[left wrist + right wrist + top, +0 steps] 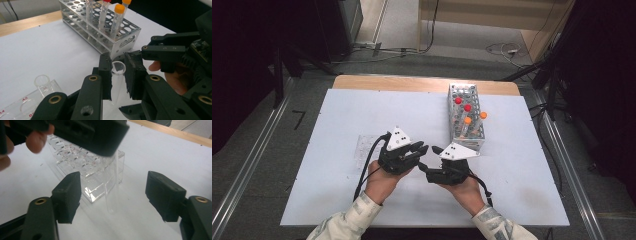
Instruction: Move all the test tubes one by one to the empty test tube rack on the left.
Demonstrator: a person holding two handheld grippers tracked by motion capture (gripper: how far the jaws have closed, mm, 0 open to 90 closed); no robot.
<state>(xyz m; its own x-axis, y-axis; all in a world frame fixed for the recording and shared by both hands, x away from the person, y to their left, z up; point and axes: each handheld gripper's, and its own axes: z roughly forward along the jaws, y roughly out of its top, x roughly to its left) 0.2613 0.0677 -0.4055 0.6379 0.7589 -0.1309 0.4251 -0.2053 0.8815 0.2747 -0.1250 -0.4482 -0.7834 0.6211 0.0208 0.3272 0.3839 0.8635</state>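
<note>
My left gripper (117, 60) is shut on a clear, uncapped glass test tube (118, 68), pinched just below its open mouth and held upright. In the right gripper view the tube (113, 195) hangs down from the left gripper (87, 132), its round bottom just above the white mat. My right gripper (113, 176) is open, with one jaw on either side of the tube's lower part and neither touching it. From above, the left gripper (423, 149) and the right gripper (430, 158) meet tip to tip near the table's middle.
A metal tube rack (467, 120) stands just behind the grippers with red-capped and orange-capped tubes (117, 20) in it. A clear acrylic rack (364, 150) lies to the left, holding an uncapped tube (42, 83). The white mat (362, 110) covers the table.
</note>
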